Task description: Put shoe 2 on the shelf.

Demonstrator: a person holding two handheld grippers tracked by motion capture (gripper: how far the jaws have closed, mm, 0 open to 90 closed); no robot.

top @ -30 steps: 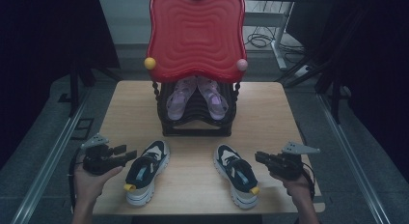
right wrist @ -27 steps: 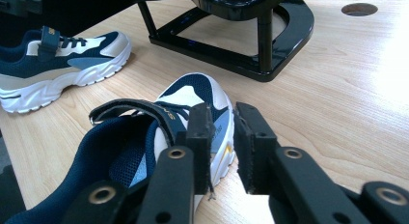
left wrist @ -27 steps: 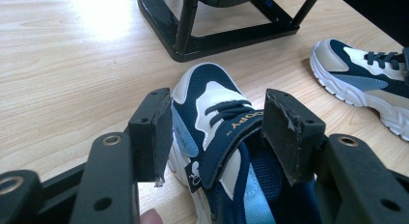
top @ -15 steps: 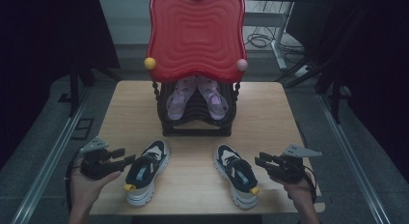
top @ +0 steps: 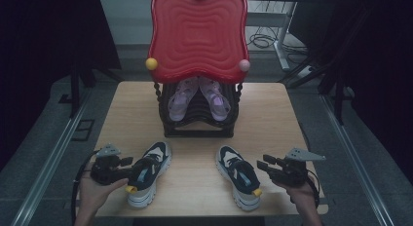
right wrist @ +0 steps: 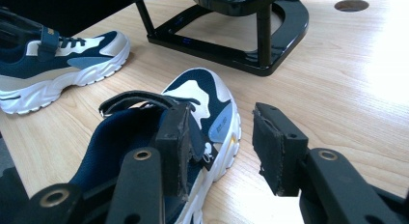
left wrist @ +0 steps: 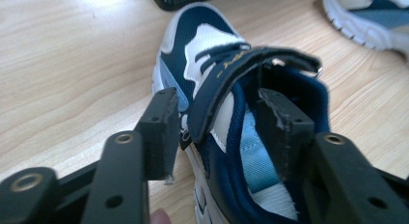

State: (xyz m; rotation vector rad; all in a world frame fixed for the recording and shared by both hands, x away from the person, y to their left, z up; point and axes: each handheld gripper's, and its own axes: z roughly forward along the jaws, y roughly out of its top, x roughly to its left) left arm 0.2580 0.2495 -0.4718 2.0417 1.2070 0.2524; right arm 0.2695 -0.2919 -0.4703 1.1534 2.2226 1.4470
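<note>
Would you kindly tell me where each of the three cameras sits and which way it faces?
High view: above the person's side, looking forward and down on the table; both hands with the left hand-held gripper and the right hand-held gripper show.
Left gripper view: on the left hand-held gripper, looking along its jaws astride the left shoe.
Right gripper view: on the right hand-held gripper, looking along its jaws at the right shoe.
Shared: both shoes and the black rack.
</note>
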